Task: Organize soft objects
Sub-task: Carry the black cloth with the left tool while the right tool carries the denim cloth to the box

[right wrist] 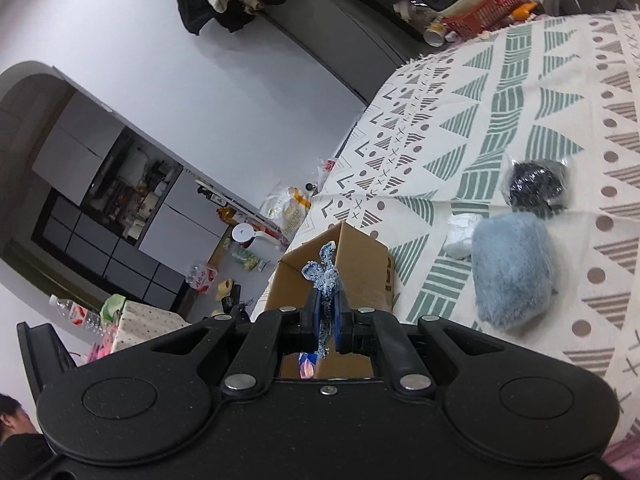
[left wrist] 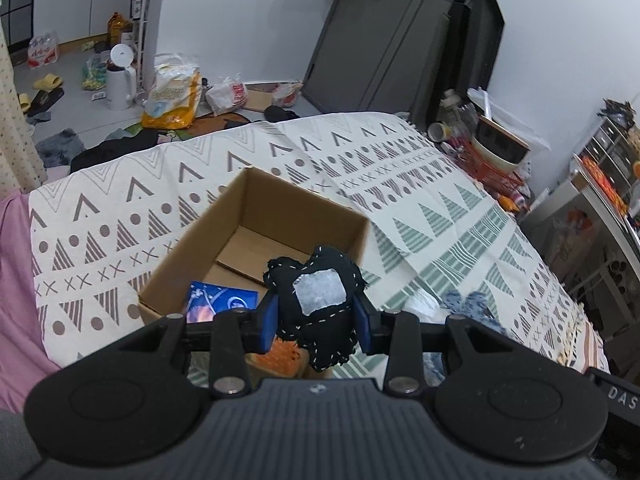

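Note:
My left gripper (left wrist: 316, 320) is shut on a black stuffed toy (left wrist: 320, 300) with white stitching and a grey patch, held over the near edge of an open cardboard box (left wrist: 256, 240). A blue packet (left wrist: 220, 300) lies inside the box, and something orange (left wrist: 280, 360) shows below the toy. My right gripper (right wrist: 327, 322) is shut on a small blue denim bow (right wrist: 326, 276), just in front of the same box (right wrist: 360, 264). On the patterned bedspread (right wrist: 520, 80) lie a fluffy light-blue cushion (right wrist: 512, 268), a white soft item (right wrist: 460, 236) and a black bundle in clear plastic (right wrist: 534, 184).
The bed's far edge drops to a cluttered floor with bags (left wrist: 172, 96), a white kettle (left wrist: 120, 76) and slippers (left wrist: 48, 82). A red basket with a bowl (left wrist: 496, 152) stands at the bed's right. A pink sheet (left wrist: 16, 280) lies left. A person (right wrist: 12, 432) sits at lower left.

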`<control>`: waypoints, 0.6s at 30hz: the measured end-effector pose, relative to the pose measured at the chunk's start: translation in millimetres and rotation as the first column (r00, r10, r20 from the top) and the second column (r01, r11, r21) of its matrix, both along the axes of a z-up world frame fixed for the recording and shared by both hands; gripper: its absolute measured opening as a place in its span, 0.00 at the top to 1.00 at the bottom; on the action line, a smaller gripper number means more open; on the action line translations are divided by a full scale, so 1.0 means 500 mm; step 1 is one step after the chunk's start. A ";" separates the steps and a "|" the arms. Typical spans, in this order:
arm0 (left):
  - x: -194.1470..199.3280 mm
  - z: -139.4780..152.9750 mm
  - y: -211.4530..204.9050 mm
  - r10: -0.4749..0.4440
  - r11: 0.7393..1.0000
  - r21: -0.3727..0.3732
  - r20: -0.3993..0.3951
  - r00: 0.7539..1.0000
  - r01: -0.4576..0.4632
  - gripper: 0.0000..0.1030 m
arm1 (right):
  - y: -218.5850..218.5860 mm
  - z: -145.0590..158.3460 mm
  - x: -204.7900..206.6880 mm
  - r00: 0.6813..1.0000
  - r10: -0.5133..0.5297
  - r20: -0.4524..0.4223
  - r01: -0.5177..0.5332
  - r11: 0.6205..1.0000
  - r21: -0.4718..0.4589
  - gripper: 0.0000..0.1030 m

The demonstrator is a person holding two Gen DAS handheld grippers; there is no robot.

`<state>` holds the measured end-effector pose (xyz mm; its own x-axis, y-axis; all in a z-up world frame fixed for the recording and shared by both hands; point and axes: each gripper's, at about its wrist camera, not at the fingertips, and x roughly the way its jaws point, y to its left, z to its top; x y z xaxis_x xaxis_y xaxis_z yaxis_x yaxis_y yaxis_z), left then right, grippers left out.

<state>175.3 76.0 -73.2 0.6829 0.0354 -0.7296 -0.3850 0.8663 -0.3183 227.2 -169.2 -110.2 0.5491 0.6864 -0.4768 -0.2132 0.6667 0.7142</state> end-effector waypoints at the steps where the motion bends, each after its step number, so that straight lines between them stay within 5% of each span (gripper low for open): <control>1: 0.003 -0.003 0.008 0.002 1.000 -0.003 -0.001 1.000 -0.002 0.63 | 0.004 -0.002 0.002 1.000 0.011 0.007 -0.011 1.000 -0.001 0.93; 18: 0.077 -0.080 0.097 0.039 0.998 -0.053 -0.009 0.999 -0.040 0.63 | 0.104 -0.008 0.069 0.996 0.085 0.019 -0.083 0.994 -0.065 0.93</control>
